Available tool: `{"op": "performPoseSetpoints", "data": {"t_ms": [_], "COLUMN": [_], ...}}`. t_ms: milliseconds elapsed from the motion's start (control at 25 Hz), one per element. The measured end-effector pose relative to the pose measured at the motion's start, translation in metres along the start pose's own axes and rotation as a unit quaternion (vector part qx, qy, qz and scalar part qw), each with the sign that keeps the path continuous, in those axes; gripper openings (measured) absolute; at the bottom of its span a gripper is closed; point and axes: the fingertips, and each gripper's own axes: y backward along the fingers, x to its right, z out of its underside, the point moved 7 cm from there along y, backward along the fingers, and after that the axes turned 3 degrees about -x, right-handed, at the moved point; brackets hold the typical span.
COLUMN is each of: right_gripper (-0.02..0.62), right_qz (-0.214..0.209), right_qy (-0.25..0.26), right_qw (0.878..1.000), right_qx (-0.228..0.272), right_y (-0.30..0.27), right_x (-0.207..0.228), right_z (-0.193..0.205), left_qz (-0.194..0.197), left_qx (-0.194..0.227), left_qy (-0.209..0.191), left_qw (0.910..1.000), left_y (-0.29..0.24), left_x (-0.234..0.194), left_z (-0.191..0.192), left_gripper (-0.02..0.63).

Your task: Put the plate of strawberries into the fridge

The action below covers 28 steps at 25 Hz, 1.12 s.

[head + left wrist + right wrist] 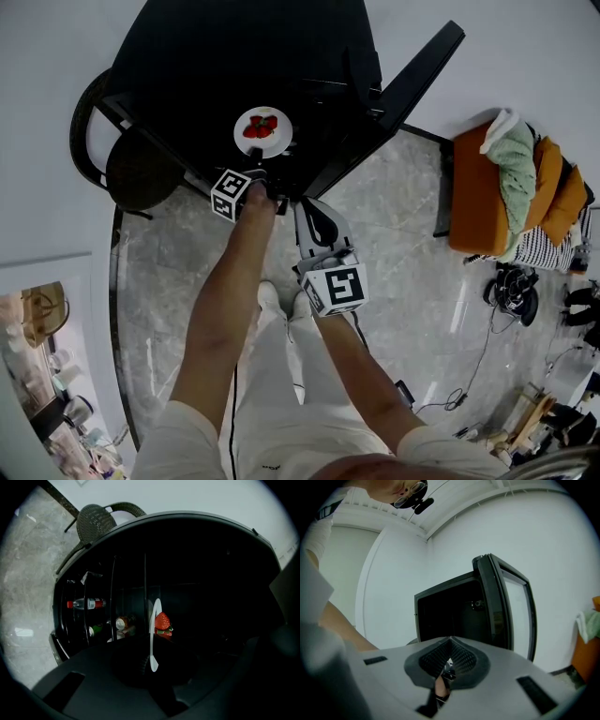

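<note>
The right gripper has its ribbed jaws pressed together with nothing between them. Ahead of it, well apart, stands a black fridge, its glass-fronted door swung open toward the gripper's right. A person's forearm lies to its left.

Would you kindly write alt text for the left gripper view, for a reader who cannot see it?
The left claw grips a white plate by its rim, seen edge-on, with strawberries on it, before a dark open fridge with a bottle and cans inside. A chair shows at upper left.
</note>
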Motion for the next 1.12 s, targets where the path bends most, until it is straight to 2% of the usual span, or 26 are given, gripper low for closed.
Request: {"op": "performPoseSetpoints", "data": {"t_ms": [160,320,400,440,960,1120], "right_gripper": [0.012,0.012,0.012,0.012,0.012,0.012], "right_qz": [-0.002,-0.001,-0.001,-0.001,0.001,0.006], "right_qy": [-0.002,-0.007,-0.008,-0.008,-0.007,-0.011], "right_qw": [1.0,1.0,1.0,1.0,1.0,1.0], "right_qx": [-0.001,-0.003,-0.005,-0.005,-0.01,-0.01], "right_y": [-0.001,0.0,0.001,0.002,0.011,0.015], "right_x": [0.0,0.0,0.0,-0.001,0.0,0.002], "right_z": [0.001,0.003,0.004,0.004,0.005,0.006], "left_qz": [0.004,0.009,0.006,0.003,0.005,0.009], "left_qx": [0.002,-0.01,-0.009,-0.008,-0.003,-0.002], "left_qy": [0.001,-0.016,-0.017,-0.016,-0.02,-0.016], "left_qw": [1.0,0.9998,0.9998,0.9998,0.9998,0.9998], "left_y": [-0.002,0.0,0.002,0.004,0.032,0.043], "left_x": [0.0,0.001,0.002,0.001,-0.001,0.001], "left_z": [-0.001,-0.002,-0.001,-0.001,0.001,0.003], "left_gripper": [0.011,0.02,0.097,0.115,0.118,0.096]}}
